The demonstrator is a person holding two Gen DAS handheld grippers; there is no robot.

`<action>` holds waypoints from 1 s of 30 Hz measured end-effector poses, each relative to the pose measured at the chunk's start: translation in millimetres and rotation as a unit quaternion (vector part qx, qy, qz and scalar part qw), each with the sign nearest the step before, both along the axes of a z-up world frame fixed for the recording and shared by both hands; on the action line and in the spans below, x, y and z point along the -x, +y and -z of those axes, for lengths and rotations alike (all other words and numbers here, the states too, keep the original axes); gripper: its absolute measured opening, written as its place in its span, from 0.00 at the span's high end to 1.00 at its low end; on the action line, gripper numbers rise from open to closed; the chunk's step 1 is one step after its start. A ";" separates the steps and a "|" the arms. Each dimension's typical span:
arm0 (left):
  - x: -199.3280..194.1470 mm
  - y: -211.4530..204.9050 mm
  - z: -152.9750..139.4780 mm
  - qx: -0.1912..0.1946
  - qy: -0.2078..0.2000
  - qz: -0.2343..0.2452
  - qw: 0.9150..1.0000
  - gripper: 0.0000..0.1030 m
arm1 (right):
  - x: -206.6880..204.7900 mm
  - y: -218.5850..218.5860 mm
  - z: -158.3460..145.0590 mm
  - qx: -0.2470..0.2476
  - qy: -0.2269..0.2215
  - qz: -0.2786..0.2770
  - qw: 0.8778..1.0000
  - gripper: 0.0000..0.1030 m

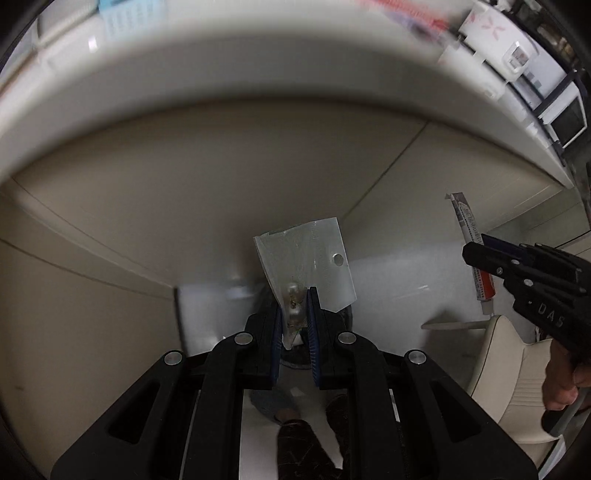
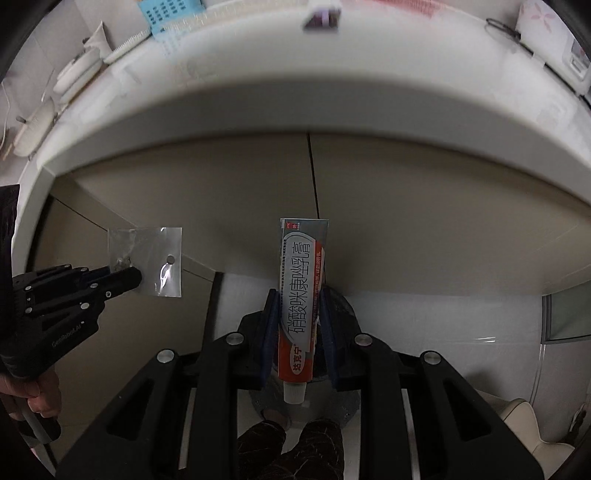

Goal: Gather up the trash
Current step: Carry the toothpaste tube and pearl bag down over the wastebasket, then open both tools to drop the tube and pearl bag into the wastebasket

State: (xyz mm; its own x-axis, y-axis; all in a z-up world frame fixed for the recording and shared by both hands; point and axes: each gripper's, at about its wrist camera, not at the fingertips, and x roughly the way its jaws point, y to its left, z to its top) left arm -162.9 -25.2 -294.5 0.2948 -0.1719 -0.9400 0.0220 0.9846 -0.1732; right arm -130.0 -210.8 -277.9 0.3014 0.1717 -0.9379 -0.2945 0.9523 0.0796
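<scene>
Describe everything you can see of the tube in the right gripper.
The tube is a flattened ointment tube, orange-red and white with large Chinese print, a crimped flat end pointing away and a white ribbed cap nearest the camera. The right gripper pinches its body between blue pads, off any surface, below the white counter edge.

A white countertop overhangs beige cabinet doors above pale floor.

White counter edge, beige cabinet doors, cream chair, blue basket
</scene>
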 end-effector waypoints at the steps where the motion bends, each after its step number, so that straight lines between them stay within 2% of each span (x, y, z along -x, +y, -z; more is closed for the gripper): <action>1: 0.6 -1.8 11.8 0.001 0.002 -0.002 1.000 0.89 | 1.6 -0.3 12.1 0.008 -0.002 -0.009 1.000 0.80; 4: 4.9 -8.1 61.9 0.004 0.017 -0.008 1.000 0.89 | 4.0 -5.5 58.5 0.019 0.009 -0.030 0.999 0.80; 10: 14.4 -25.4 160.8 0.006 0.037 -0.016 0.999 0.89 | -0.5 -23.3 158.9 0.029 0.037 -0.030 0.998 0.80; 15: 14.2 -42.5 232.8 0.016 0.047 -0.022 0.999 0.89 | -3.5 -33.3 225.4 0.023 0.049 -0.018 0.998 0.80; 20: 15.1 -62.0 296.8 0.026 0.052 0.001 0.998 0.89 | -5.9 -41.2 286.3 0.015 0.074 -0.007 0.997 0.80; 24: 14.1 -73.0 333.4 0.020 0.065 0.018 0.998 0.89 | -13.2 -50.6 310.9 0.001 0.082 0.007 0.997 0.80; 30: 12.3 -83.2 368.5 0.015 0.085 0.030 0.996 0.89 | -12.4 -57.6 322.8 -0.009 0.086 0.013 0.996 0.80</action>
